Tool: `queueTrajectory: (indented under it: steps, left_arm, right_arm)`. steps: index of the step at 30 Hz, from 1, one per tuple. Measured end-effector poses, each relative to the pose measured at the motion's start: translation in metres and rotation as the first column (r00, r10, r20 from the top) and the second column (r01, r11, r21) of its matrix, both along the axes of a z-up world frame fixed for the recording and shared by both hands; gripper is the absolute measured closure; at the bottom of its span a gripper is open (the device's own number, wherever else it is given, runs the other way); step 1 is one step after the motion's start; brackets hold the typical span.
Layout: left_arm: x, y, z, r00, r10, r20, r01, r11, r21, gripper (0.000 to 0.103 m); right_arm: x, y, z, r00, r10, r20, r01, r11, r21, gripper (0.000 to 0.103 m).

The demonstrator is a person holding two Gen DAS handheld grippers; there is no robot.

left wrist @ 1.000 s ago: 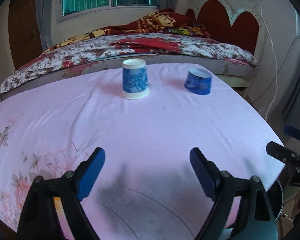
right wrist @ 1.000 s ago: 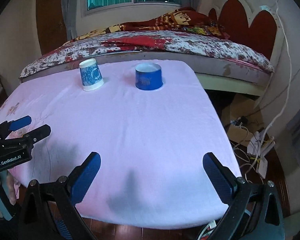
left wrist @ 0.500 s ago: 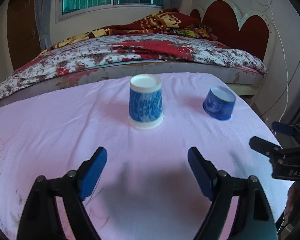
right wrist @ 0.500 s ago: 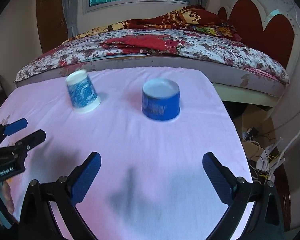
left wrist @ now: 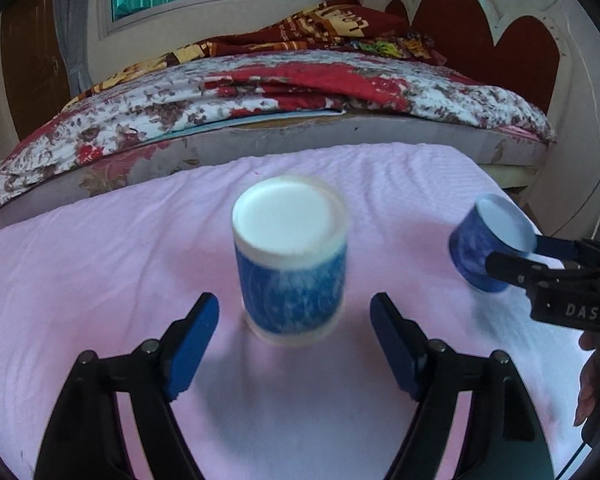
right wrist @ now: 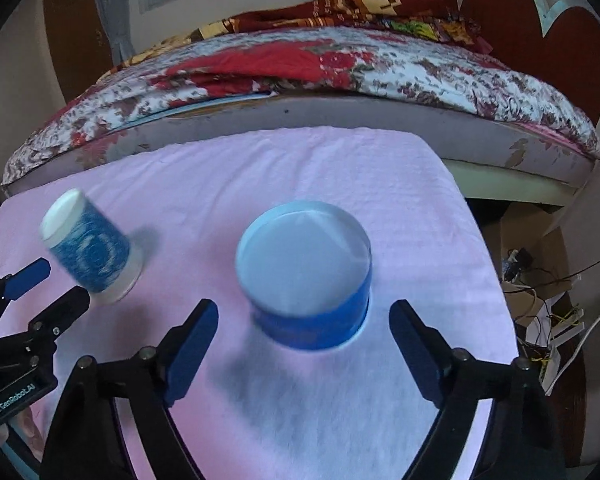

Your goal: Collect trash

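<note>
Two blue paper cups stand upside down on a pink tablecloth (left wrist: 100, 264). The taller cup (left wrist: 290, 258) has a white base and rim; it also shows in the right wrist view (right wrist: 90, 254). The shorter, wider cup (right wrist: 306, 282) also shows in the left wrist view (left wrist: 488, 240). My left gripper (left wrist: 294, 316) is open, its fingertips just short of the taller cup on either side. My right gripper (right wrist: 304, 322) is open, its fingertips on either side of the shorter cup's near edge. Neither gripper touches a cup.
A bed (left wrist: 300, 92) with a floral cover and red blanket runs along the table's far edge. A red headboard (right wrist: 552, 20) stands at the right. Cables and boxes (right wrist: 540, 280) lie on the floor beyond the table's right edge.
Both grippers have moved forward over the table toward the cups. Each cup now sits close in front of its gripper's open fingers. The cups have not moved.
</note>
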State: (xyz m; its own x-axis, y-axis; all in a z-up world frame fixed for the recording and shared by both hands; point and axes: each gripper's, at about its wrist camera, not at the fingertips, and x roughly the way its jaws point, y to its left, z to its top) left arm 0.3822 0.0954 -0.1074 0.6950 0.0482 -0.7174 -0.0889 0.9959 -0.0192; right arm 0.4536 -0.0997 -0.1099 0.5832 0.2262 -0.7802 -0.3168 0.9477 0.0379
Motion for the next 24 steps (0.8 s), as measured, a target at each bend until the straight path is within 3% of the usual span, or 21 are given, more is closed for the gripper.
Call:
queueTrajectory:
  steps: [7,10,18,24]
  left_arm:
    - [0.024,0.009,-0.005,1.000,-0.003,-0.013,0.003,1.000,-0.019,0.031]
    - [0.029,0.008,-0.007,1.000,-0.020,-0.019,0.019,1.000,-0.023,0.038]
    - [0.036,0.009,-0.007,1.000,-0.026,-0.010,0.025,1.000,-0.018,0.041]
    - [0.036,0.008,-0.007,0.999,-0.034,-0.004,0.034,0.999,-0.016,0.049]
  right_arm:
    - [0.024,0.012,-0.010,1.000,0.021,-0.005,-0.021,1.000,-0.013,0.025]
    - [0.028,0.016,-0.010,1.000,0.030,0.004,-0.030,0.999,-0.015,0.025]
    - [0.033,0.019,-0.010,0.999,0.034,0.008,-0.033,0.999,-0.018,0.025]
    - [0.036,0.021,-0.010,0.999,0.037,-0.002,-0.037,0.999,-0.035,0.024]
